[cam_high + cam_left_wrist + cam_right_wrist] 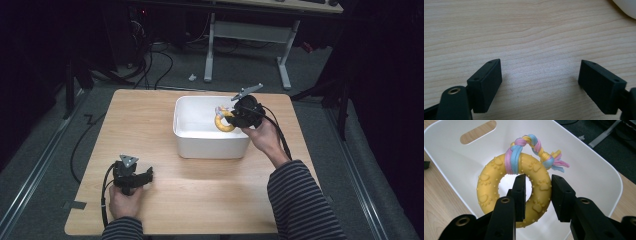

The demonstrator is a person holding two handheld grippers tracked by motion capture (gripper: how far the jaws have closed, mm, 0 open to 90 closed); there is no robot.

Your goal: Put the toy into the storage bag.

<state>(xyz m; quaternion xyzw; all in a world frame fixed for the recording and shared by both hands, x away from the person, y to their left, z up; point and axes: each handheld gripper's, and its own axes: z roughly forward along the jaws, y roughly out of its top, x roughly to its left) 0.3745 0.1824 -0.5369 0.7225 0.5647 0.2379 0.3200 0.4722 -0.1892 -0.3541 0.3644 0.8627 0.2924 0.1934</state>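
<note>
A yellow rubber ring toy (491, 187) with paw prints and a braided pink, blue and yellow rope (534, 145) tied to it hangs over the inside of a white plastic tub (584, 162). My right gripper (537, 192) is shut on the ring's right side, one jaw through its hole. From above, the ring toy (223, 122) sits at the right gripper (235, 116), over the right part of the tub (200, 145). My left gripper (149, 176) rests low at the table's front left, open, with bare wood between its jaws (539, 77).
The tub stands on a light wooden table (150, 115), towards the back and a little right of the middle, with a slot handle (477, 131) in its wall. Dark floor, cables and a desk frame (247, 35) lie beyond the table.
</note>
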